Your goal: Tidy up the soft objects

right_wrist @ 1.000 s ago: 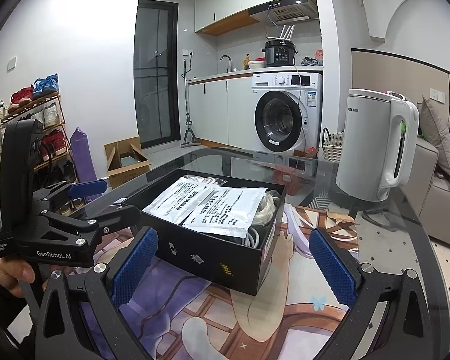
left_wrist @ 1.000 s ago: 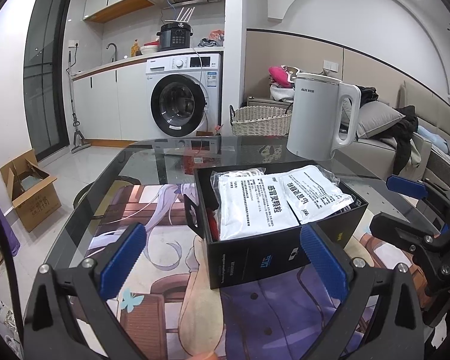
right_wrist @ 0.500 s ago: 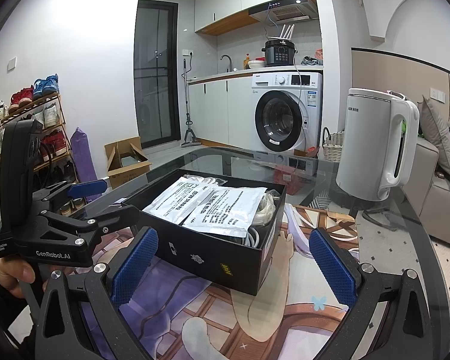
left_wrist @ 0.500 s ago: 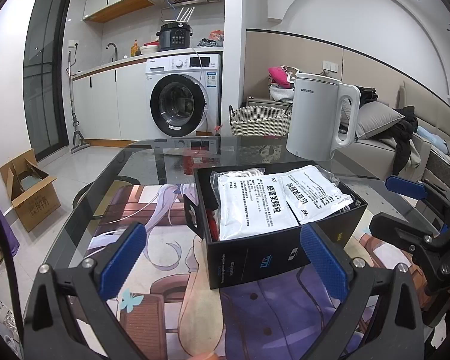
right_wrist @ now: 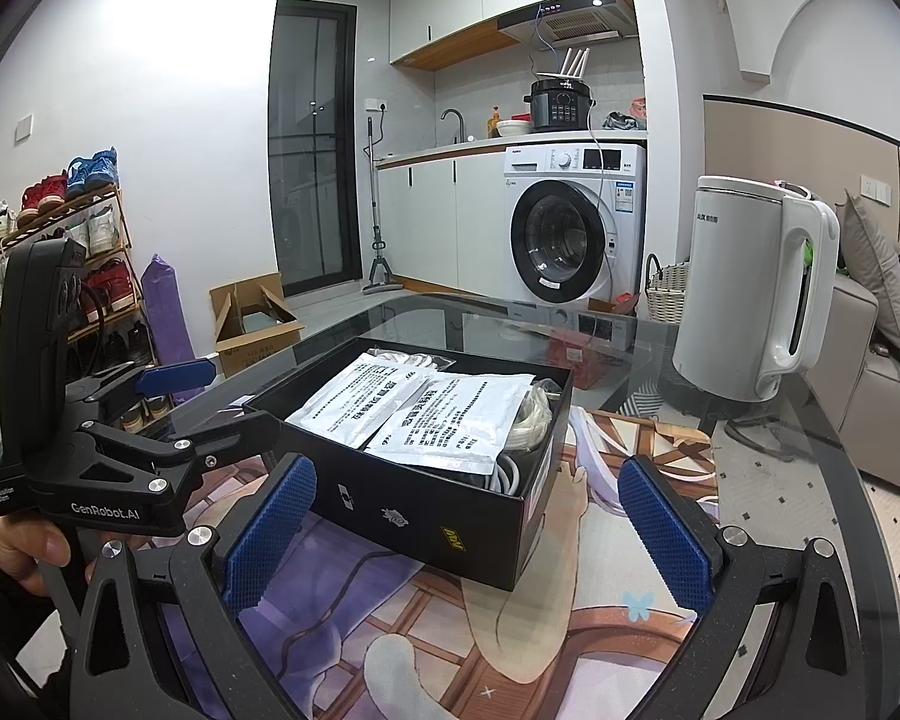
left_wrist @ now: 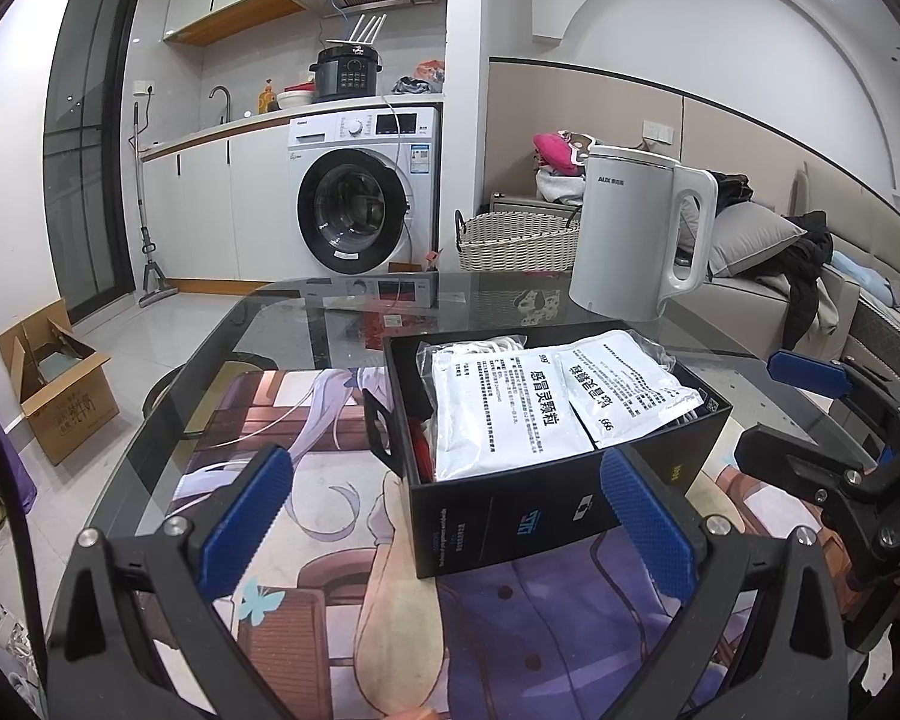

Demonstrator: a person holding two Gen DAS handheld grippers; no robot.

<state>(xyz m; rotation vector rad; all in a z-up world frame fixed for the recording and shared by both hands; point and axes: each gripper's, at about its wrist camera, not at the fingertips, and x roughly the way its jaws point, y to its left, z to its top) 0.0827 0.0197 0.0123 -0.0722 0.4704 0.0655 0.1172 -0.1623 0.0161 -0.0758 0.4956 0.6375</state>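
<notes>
nearest to us, our left claw (left_wrist: 444, 516) hangs wide open just in front of the black box (left_wrist: 564, 516), its blue pads (left_wrist: 243, 519) spread broader than the box's near wall and gripping nothing. our right claw (right_wrist: 468, 534) is likewise spread wide and empty, low over the picture mat (right_wrist: 570, 630) at the box's (right_wrist: 426, 510) near corner; from the left wrist view it shows off the box's right side (left_wrist: 810, 414), and from the right wrist view the left claw (right_wrist: 177, 405) sits off the box's left side, with our hand (right_wrist: 27, 546) on its handle.

the box rests on the mat, which lies on the glass table (left_wrist: 306, 324). inside the box two white printed packets lie flat on top: a larger packet (left_wrist: 504, 414) toward the box's left and a smaller packet (left_wrist: 624, 390) toward its right, their edges overlapping. under them, at the box's far side, we see clear plastic wrap and a coil of white cord (right_wrist: 528, 420).

beyond the box, a white kettle (left_wrist: 636, 234) stands upright on the table near its far edge. behind the box and past the table are a woven basket (left_wrist: 516, 240) on the floor, a washing machine (left_wrist: 360, 210) under the kitchen counter, and a cardboard carton (left_wrist: 60, 384) on the floor well to the box's left. a shoe rack (right_wrist: 60, 264) stands against the wall beyond that.
</notes>
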